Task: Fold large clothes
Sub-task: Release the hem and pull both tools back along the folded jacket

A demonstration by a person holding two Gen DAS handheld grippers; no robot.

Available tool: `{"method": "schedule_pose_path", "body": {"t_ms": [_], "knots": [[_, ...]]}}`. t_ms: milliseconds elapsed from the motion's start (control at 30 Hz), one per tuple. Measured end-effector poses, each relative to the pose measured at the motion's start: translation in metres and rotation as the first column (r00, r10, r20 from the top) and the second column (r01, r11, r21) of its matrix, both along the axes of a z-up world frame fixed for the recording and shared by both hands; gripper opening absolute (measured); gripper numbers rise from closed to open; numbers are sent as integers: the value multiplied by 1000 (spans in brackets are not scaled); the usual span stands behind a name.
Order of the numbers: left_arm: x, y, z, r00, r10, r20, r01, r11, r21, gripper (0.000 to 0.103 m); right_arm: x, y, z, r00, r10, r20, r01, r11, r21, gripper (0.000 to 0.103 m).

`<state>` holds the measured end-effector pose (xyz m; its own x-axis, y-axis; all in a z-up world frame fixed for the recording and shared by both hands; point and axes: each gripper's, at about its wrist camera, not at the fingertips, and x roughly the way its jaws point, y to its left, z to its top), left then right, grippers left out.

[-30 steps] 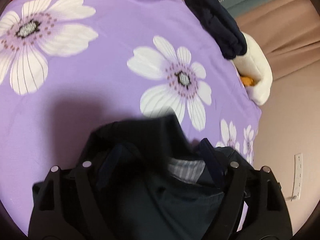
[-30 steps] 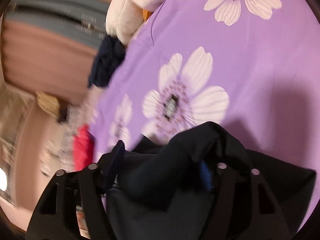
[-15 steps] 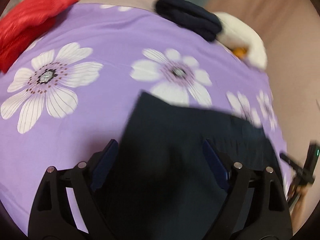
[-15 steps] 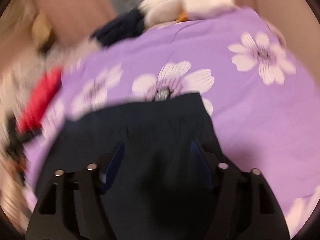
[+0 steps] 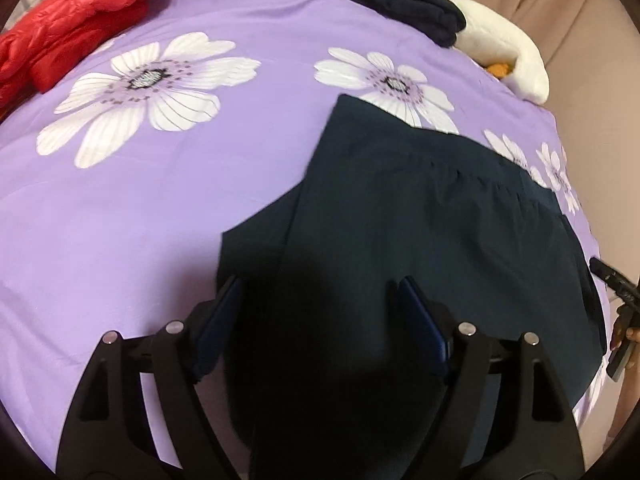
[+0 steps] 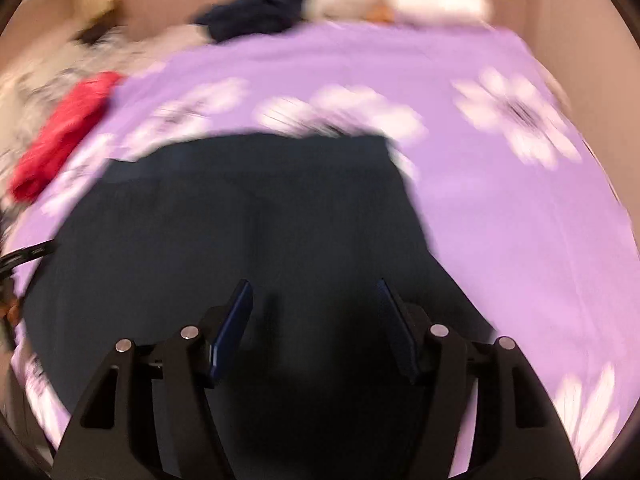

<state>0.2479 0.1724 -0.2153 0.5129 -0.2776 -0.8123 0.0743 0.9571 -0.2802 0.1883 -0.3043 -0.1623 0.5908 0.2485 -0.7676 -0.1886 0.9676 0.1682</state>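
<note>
A dark navy garment point(image 5: 420, 216) lies folded flat on a purple flowered bedspread point(image 5: 140, 184). It also shows in the blurred right wrist view point(image 6: 248, 208). My left gripper point(image 5: 320, 296) is open above the garment's near left part, fingers apart and holding nothing. My right gripper point(image 6: 314, 300) is open above the garment's near part, holding nothing. The right gripper's tip point(image 5: 612, 280) shows at the right edge of the left wrist view.
A red padded jacket point(image 5: 80, 12) lies at the far left of the bed. A folded navy garment point(image 5: 400, 0) and a white plush toy point(image 5: 504, 56) sit at the far edge. Beige curtains hang behind. The bed's right edge drops off beside the garment.
Both grippers were shut on bunched dark cloth a second ago. They have let go, opened and drawn back, and the garment now lies flat on the bed.
</note>
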Motion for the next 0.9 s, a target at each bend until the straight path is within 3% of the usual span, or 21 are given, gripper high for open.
{"method": "schedule_pose_path", "body": {"t_ms": [100, 200, 333, 433, 600, 633, 700, 733, 833, 900], "knots": [[-4, -5, 11, 999, -10, 31, 11, 999, -45, 85, 25, 32, 10, 993, 112, 40, -113, 994, 10, 65], [-5, -19, 23, 997, -40, 61, 45, 997, -68, 87, 67, 70, 12, 973, 223, 53, -220, 974, -46, 65], [-3, -41, 24, 993, -99, 62, 106, 987, -117, 88, 125, 117, 7, 922, 388, 15, -383, 916, -122, 65], [3, -52, 16, 992, -116, 41, 120, 985, -121, 88, 155, 136, 3, 881, 471, -40, -472, 868, -152, 65], [6, -60, 4, 991, -135, 20, 137, 985, -109, 90, 181, 147, -24, 796, 562, -226, -599, 784, -162, 65], [6, -60, 4, 990, -139, 21, 141, 984, -107, 90, 179, 148, -28, 774, 580, -256, -622, 772, -132, 61], [9, -59, 4, 989, -145, 20, 146, 983, -107, 90, 174, 147, -32, 748, 597, -290, -650, 748, -134, 21], [10, -59, 4, 989, -146, 19, 147, 983, -108, 90, 169, 148, -31, 738, 608, -292, -665, 728, -166, 12], [13, -59, 3, 989, -147, 21, 148, 984, -102, 90, 153, 156, -21, 734, 633, -248, -680, 685, -262, 5], [15, -59, 2, 990, -142, 22, 143, 985, -93, 90, 147, 161, -13, 753, 630, -189, -652, 679, -336, 5]]}}
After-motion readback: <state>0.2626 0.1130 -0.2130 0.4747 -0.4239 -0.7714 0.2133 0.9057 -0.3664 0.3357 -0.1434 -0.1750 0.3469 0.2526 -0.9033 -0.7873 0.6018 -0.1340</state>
